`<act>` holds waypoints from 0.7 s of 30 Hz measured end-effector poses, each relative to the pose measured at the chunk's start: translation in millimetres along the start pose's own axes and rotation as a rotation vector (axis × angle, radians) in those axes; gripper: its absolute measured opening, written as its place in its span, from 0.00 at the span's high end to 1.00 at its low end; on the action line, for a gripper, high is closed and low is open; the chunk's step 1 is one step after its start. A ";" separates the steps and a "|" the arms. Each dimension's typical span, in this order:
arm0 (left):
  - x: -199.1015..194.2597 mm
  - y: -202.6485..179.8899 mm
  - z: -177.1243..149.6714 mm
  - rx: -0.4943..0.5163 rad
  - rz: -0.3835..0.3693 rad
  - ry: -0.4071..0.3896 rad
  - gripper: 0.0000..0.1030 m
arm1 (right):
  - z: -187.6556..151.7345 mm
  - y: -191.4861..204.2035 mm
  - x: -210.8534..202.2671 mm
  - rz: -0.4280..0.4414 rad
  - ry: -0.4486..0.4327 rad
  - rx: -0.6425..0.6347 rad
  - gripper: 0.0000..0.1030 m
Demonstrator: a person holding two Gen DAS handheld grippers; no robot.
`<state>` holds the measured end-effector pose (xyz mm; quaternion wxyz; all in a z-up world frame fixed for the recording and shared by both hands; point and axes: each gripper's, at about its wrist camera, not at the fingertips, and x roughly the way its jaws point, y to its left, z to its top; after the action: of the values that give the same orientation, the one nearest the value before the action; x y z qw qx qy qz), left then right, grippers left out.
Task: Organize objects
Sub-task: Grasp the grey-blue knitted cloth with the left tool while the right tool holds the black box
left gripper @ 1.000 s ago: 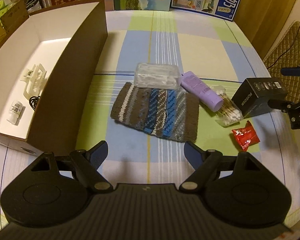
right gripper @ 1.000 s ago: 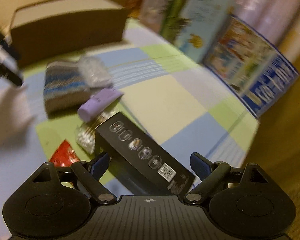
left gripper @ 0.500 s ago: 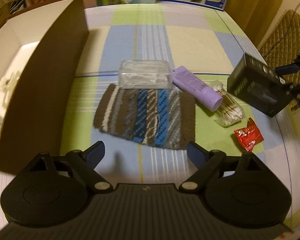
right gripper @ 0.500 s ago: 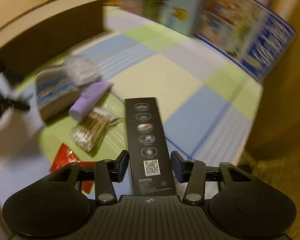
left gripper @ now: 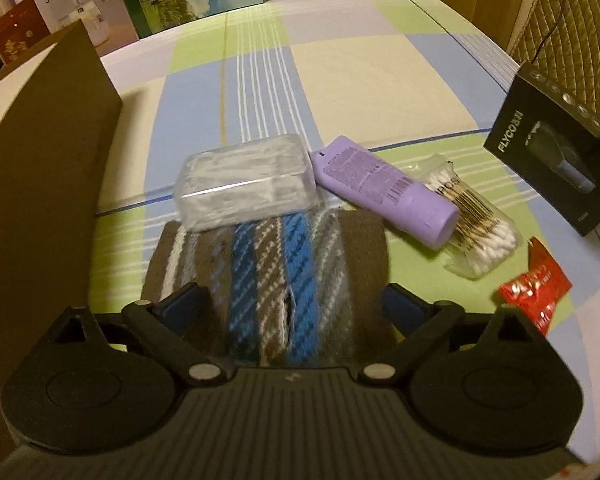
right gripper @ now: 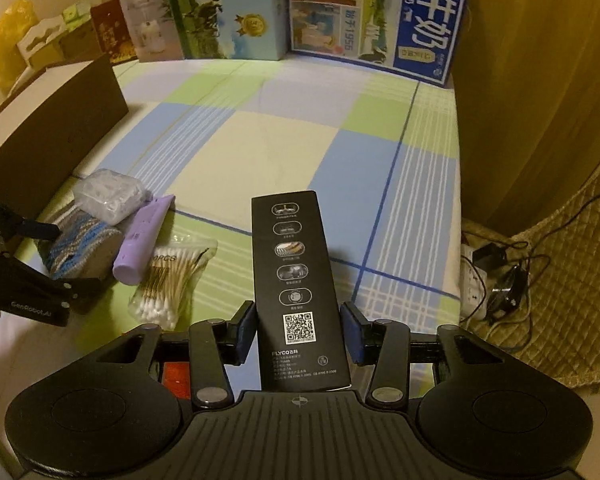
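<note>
Checked cloth covers the bench. Brown cardboard box stands at nine o'clock. Striped knitted cloth lies at centre, between the wide-open jaws of the left claw, which have just been opening; pads clear of it. Black carton is clamped upright in the right claw, raised off the bench. Clear plastic case, purple tube, cotton-swab packet and red sachet lie from twelve to three o'clock.
</note>
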<state>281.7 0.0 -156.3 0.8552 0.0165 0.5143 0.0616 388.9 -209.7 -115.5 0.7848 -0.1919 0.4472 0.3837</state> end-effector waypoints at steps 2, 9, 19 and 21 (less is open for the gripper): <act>3.7 3.4 1.8 0.002 -0.023 0.004 0.04 | -0.1 -0.7 1.1 -0.005 0.001 0.011 0.59; -0.8 11.2 -4.8 0.016 -0.090 -0.045 0.40 | -3.9 1.1 1.7 -0.011 -0.005 0.025 0.58; -37.6 17.1 -36.9 0.010 -0.083 -0.030 0.84 | -3.8 1.5 0.0 -0.006 0.002 0.007 0.58; -46.1 19.2 -50.0 -0.009 -0.084 -0.018 0.84 | -2.7 2.3 0.9 -0.008 0.001 0.001 0.56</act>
<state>214.6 11.7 -137.5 0.8617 -0.0082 0.5065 0.0277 385.9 -209.7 -117.5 0.7861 -0.1935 0.4470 0.3804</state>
